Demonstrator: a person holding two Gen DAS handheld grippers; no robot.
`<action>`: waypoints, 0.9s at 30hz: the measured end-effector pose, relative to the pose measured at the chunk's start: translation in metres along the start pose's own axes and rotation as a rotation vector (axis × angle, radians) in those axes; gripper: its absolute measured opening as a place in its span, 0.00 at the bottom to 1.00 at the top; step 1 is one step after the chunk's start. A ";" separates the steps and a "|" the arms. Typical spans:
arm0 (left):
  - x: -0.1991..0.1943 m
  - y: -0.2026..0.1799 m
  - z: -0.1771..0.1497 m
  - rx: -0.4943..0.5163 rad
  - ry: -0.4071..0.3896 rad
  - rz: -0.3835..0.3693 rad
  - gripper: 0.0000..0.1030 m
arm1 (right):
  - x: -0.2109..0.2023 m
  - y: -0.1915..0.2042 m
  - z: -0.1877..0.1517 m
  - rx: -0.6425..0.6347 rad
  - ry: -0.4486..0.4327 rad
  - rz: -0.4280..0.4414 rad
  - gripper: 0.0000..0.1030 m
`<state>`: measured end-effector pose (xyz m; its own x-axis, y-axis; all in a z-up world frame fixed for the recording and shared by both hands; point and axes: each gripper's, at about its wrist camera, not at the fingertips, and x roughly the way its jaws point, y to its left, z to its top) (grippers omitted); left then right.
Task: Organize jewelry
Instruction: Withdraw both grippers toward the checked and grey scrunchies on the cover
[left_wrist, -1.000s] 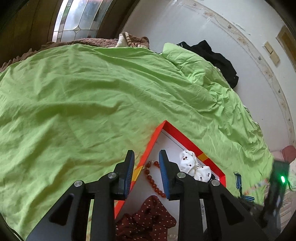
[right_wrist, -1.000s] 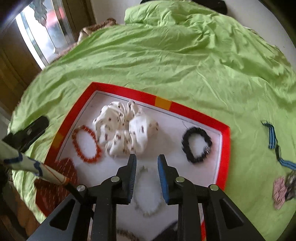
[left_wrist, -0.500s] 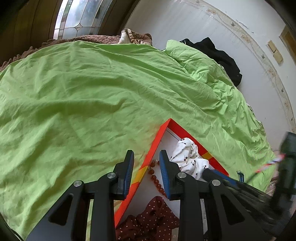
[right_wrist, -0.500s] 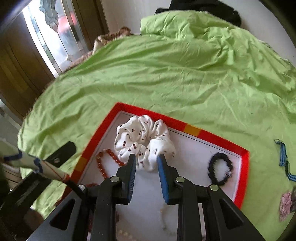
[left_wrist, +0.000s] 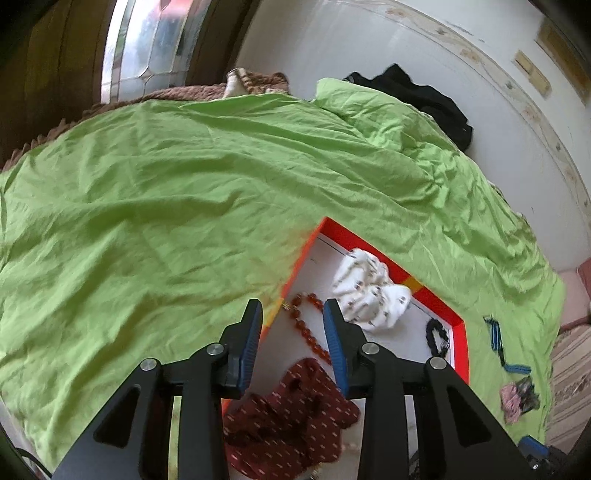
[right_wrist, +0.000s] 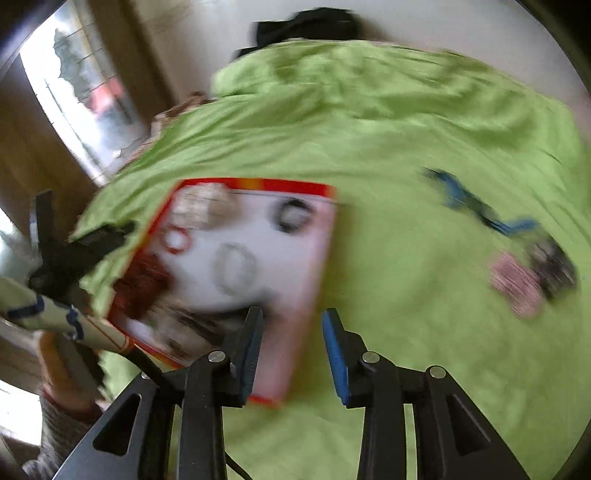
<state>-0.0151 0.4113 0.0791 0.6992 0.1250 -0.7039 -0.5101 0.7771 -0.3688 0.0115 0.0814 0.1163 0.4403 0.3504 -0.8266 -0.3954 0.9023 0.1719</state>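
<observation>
So my right hand-held gripper (right_wrist: 293, 341) just swung off the tray. A second ago it was hanging right over the white beaded bracelet in the middle; now it's out past the tray's right edge with mostly green bedsheet (right_wrist: 406, 295) under it, and the whole view is smeared from the move. Its jaws are opening and there's nothing between them. Whatever I was carrying looks dropped off already, my guess anyway.

Left hand-held gripper (left_wrist: 293, 332) barely shifted. It's parked over the tray's near-left corner, jaws also opening, empty, with the red bead bracelet (left_wrist: 308, 328) lying on the tray floor under the gap and the dark red dotted scrunchie (left_wrist: 291, 413) nearer to me.

The red-rimmed tray (left_wrist: 436, 295) already has the white scrunchie (left_wrist: 369, 291) and a black bracelet (left_wrist: 437, 334) in it. What's left sits loose on the bed off to the right: a blue striped band (right_wrist: 476, 206) and a pink-and-dark scrunchie (right_wrist: 532, 273). Reckon the right one's headed for those next.
</observation>
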 end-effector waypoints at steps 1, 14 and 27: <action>-0.003 -0.006 -0.003 0.016 -0.008 -0.003 0.32 | -0.005 -0.018 -0.009 0.032 0.001 -0.023 0.36; -0.043 -0.107 -0.075 0.192 0.079 -0.169 0.32 | -0.061 -0.192 -0.127 0.348 -0.012 -0.150 0.41; -0.044 -0.242 -0.156 0.443 0.305 -0.269 0.38 | -0.053 -0.266 -0.162 0.495 -0.094 -0.083 0.43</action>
<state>-0.0005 0.1213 0.1050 0.5657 -0.2434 -0.7879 -0.0321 0.9482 -0.3160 -0.0370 -0.2181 0.0278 0.5337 0.2728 -0.8005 0.0635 0.9309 0.3596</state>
